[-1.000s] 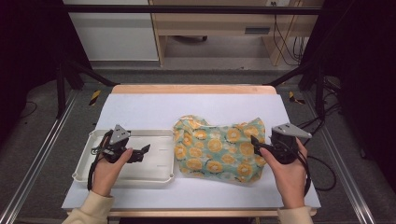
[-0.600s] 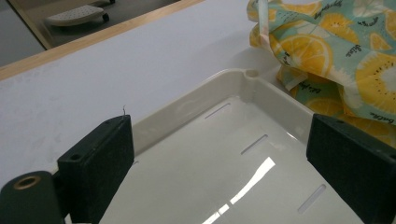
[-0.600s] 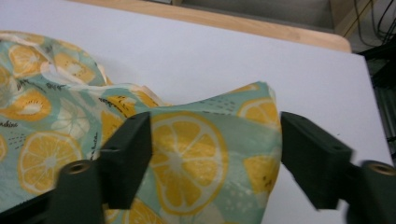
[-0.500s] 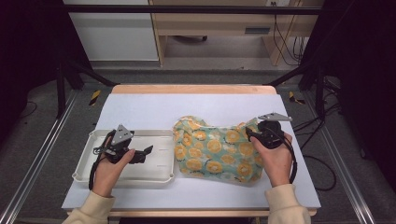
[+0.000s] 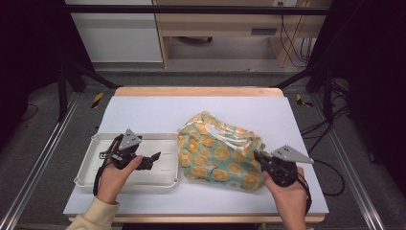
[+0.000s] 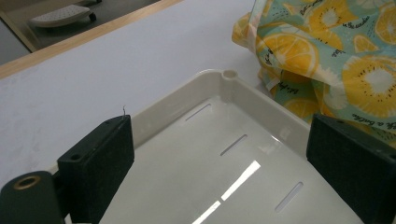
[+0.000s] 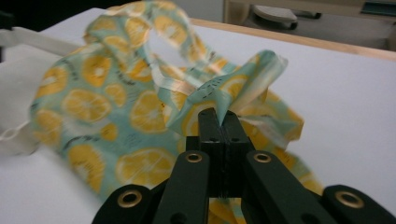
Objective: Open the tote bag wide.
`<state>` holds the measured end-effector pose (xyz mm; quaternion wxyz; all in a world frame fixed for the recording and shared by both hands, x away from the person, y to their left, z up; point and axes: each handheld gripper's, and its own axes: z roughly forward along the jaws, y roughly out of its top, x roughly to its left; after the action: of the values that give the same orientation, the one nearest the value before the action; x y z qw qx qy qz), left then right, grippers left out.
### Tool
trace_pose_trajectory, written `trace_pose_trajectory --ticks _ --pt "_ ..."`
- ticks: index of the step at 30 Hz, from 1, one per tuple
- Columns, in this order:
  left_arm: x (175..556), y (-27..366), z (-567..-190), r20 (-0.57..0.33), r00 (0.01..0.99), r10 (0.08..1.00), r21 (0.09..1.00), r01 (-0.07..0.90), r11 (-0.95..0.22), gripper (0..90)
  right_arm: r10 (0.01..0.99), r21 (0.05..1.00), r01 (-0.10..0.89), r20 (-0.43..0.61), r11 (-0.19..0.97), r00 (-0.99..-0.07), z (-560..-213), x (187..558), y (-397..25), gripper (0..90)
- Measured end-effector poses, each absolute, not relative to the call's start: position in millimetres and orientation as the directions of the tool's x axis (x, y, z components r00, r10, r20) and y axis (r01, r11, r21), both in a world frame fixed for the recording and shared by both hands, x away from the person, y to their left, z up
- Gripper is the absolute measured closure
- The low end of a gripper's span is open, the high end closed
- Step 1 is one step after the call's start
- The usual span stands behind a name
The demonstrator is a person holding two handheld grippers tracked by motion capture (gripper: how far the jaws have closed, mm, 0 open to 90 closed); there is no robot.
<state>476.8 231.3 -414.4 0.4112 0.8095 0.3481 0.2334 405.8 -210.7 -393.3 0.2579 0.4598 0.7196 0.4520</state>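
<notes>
Lemon-print cloth (image 7: 121, 116): far edge blurred, left of right gripper (image 7: 218, 122), bunched on white mat | right gripper: jaws pressed together, pinching a cloth fold, held low | left gripper (image 6: 219, 168): jaws spread, hovering over white tray (image 6: 243, 93), cloth just beyond.

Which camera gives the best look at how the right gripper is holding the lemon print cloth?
The right gripper view: the right gripper has its jaws shut on a fold of the cloth. The high view shows the whole cloth but not the pinch. The left gripper view catches its edge beside the tray.
</notes>
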Motion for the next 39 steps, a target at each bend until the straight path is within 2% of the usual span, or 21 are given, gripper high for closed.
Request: trace_pose_trajectory --ticks 4,11,20,28,30,31,33,34,36,37,39 --pt "475.3 227.7 -413.2 0.097 0.654 0.75 0.832 0.361 -0.422 7.8 0.875 0.889 0.421 0.052 0.178 -0.481 -406.7 387.0 -210.0 90.0" --pt "469.8 214.3 -411.2 0.125 0.678 0.724 0.835 0.323 -0.446 7.9 0.859 0.854 0.472 0.061 0.219 -0.508 -437.5 362.3 -218.5 90.0" --pt "453.9 176.9 -394.6 0.179 0.741 0.647 0.84 0.228 -0.493 7.9 0.857 0.83 0.515 0.091 0.216 -0.507 -449.2 360.1 -224.1 90.0" --pt "466.5 136.5 -385.9 0.201 0.784 0.588 0.834 0.178 -0.522 12.0 0.854 0.823 0.518 0.082 0.233 -0.514 -449.9 358.6 -224.0 89.9" --pt "476.9 117.4 -383.2 0.197 0.802 0.564 0.833 0.167 -0.528 18.6 0.854 0.819 0.52 0.074 0.242 -0.514 -450.8 358.4 -223.3 89.7" --pt "480.4 112.1 -382.9 0.193 0.81 0.554 0.832 0.164 -0.53 26.2 0.854 0.818 0.518 0.066 0.251 -0.517 -451.6 359.1 -223.5 89.7" --pt "483.2 107.9 -382.5 0.19 0.815 0.548 0.824 0.172 -0.54 35.8 0.855 0.816 0.52 0.064 0.253 -0.515 -452.2 359.7 -224.0 89.6" --pt "484.5 104.4 -382.9 0.173 0.819 0.546 0.823 0.184 -0.537 35.8 0.855 0.816 0.52 0.064 0.253 -0.515 -452.2 359.7 -224.0 89.6" --pt "484.0 102.0 -385.7 0.155 0.823 0.547 0.819 0.202 -0.537 52.9 0.855 0.817 0.517 0.058 0.257 -0.516 -452.6 359.7 -225.5 89.3" --pt "482.3 103.9 -390.4 0.122 0.831 0.543 0.816 0.228 -0.532 64.3 0.856 0.814 0.521 0.059 0.256 -0.513 -453.0 359.6 -226.1 89.2" --pt "475.7 110.7 -396.5 0.124 0.833 0.539 0.807 0.232 -0.544 75.6 0.859 0.811 0.524 0.053 0.261 -0.51 -453.8 360.2 -226.6 88.9"
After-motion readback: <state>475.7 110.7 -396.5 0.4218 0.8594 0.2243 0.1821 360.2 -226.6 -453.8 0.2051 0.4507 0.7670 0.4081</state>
